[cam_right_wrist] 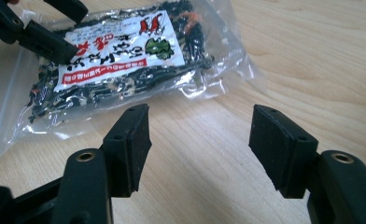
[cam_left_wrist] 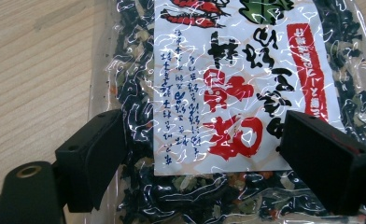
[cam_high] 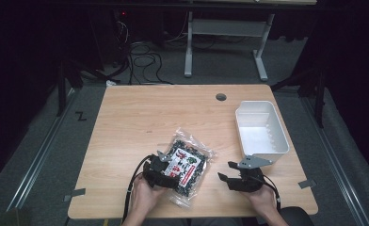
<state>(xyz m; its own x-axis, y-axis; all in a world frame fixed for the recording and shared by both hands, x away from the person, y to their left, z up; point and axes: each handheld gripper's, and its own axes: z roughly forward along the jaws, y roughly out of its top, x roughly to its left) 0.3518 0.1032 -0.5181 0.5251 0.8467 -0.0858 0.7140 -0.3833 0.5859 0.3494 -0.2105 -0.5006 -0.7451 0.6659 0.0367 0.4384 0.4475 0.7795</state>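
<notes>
On the near half of the wooden bench (cam_high: 140, 113), between the person's two hands, lies a clear bag of dried seaweed mix (cam_high: 188, 165) with a white and red label, flat and slightly askew. The left claw (cam_left_wrist: 202, 154) sits over the bag's near end with its jaws standing apart on either side of the label; the pads look close to the crinkled film, but I cannot tell whether they press on it, so I would not call the bag gripped yet. The right claw (cam_right_wrist: 200, 142) hangs just right of the bag, jaws wide apart over bare wood, holding nothing. A white bin (cam_high: 261, 132) stands empty at the right edge, well apart from the bag. By my reading the work is at its start: the grasp, the lift and any carry toward the bin are all still to do
</notes>
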